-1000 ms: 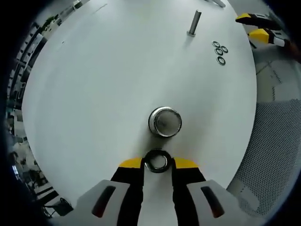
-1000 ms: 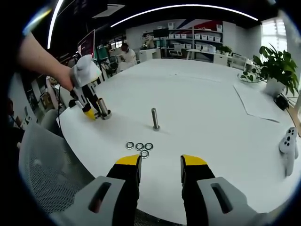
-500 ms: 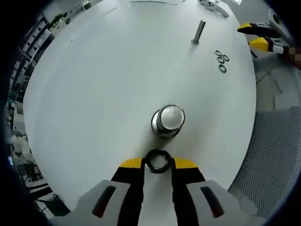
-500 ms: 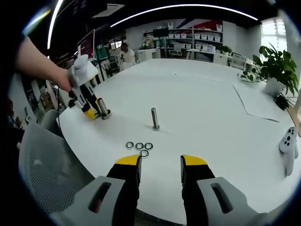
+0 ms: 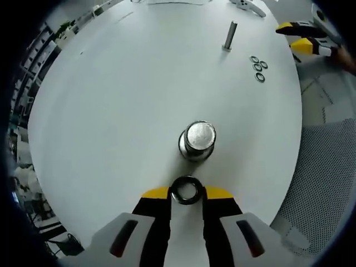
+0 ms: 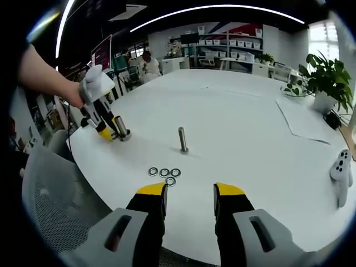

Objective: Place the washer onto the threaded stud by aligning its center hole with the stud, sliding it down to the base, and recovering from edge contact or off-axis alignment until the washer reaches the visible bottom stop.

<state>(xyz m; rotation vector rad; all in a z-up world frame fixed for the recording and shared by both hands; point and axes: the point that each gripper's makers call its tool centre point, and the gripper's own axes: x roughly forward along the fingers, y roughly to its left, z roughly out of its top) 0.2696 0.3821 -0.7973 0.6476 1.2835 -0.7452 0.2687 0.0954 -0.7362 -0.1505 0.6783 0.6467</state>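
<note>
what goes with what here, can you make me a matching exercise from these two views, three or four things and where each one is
Things
1. washer
2. near stud
3. loose washers
4. potted plant

Places
A. lying on the table in a small cluster
B. at the far right edge of the table
C. held between the left gripper's jaws
D. standing upright just ahead of the left gripper

Pairs: 1-C, 2-D, 3-A, 4-B

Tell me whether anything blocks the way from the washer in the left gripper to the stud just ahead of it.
Nothing visible does. The washer sits clamped in the left gripper, and bare white table lies between it and the stud.
</note>
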